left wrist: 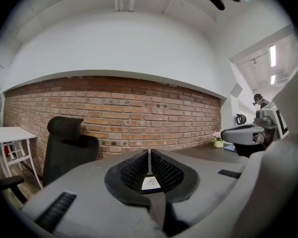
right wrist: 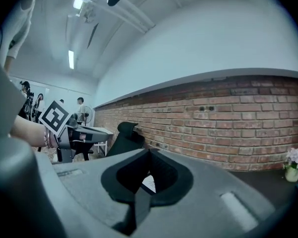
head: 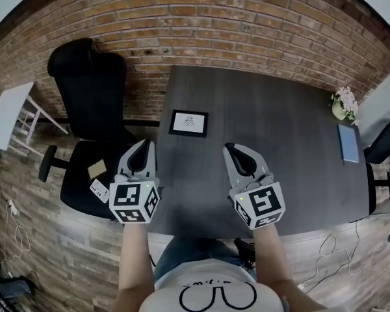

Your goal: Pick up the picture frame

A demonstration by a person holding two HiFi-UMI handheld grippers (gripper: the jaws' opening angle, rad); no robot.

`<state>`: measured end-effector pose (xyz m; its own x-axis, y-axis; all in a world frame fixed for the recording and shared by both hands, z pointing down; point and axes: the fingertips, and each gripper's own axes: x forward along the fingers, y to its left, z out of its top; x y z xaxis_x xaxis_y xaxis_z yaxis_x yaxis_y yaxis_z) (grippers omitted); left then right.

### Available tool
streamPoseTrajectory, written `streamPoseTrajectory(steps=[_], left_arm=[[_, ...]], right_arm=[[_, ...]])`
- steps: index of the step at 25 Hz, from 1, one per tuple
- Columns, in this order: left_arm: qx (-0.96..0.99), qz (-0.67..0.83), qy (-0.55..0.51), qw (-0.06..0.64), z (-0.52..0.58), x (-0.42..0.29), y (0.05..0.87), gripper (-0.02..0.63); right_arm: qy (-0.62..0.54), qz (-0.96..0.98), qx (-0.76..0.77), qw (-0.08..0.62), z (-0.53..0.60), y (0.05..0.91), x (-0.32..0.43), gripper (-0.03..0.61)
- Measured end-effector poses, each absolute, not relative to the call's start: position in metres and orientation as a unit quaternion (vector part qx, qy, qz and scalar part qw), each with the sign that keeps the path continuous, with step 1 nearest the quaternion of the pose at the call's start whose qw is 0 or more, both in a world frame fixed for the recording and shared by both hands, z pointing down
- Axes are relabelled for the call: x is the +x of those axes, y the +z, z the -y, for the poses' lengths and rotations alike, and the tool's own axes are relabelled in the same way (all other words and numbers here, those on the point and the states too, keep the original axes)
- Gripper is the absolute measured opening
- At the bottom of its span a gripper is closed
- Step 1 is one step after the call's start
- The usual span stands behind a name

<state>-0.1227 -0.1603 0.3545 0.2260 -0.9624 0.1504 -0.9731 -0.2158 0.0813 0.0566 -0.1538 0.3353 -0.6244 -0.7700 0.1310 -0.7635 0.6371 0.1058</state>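
- Black mesh-backed office chair (head: 88, 103): standing at the table's left side, before the rough red brick wall (head: 247, 38).
- Left gripper (head: 145, 143): you are holding its grey moulded jaws clenched together, with nothing between them.
- Picture frame (head: 188, 123): a slim black rectangle around a white sketch, lying flat on the dark wood-grain table (head: 279, 174), ahead of both grippers and untouched.
- Right gripper (head: 229, 148): you are holding its jaws pressed together, empty.
- Potted flowers (head: 344, 103): sitting at the table's far right corner.

Picture frame (left wrist: 150, 183) mostly hidden behind left gripper (left wrist: 149, 157) jaws; drawing illegible.
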Motion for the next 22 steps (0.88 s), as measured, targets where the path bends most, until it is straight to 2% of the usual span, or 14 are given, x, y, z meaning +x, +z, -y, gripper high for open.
streamPoseTrajectory(steps=[2,4,5,22], left_arm=[[0.782,0.614,0.036,0.099,0.176,-0.126,0.366,0.068],[0.788,0.602,0.042,0.119,0.192,-0.127,0.377,0.197],[0.791,0.597,0.045,0.126,0.198,-0.127,0.382,0.218],[0.794,0.555,0.134,0.208,0.309,-0.119,0.498,0.209]], right_arm=[[-0.010,0.898,0.431,0.087,0.168,0.343,0.053,-0.003],[0.002,0.895,0.436,0.092,0.183,0.353,0.048,-0.003],[0.007,0.894,0.437,0.094,0.189,0.358,0.046,-0.003],[0.093,0.868,0.464,0.151,0.285,0.453,0.034,-0.003]])
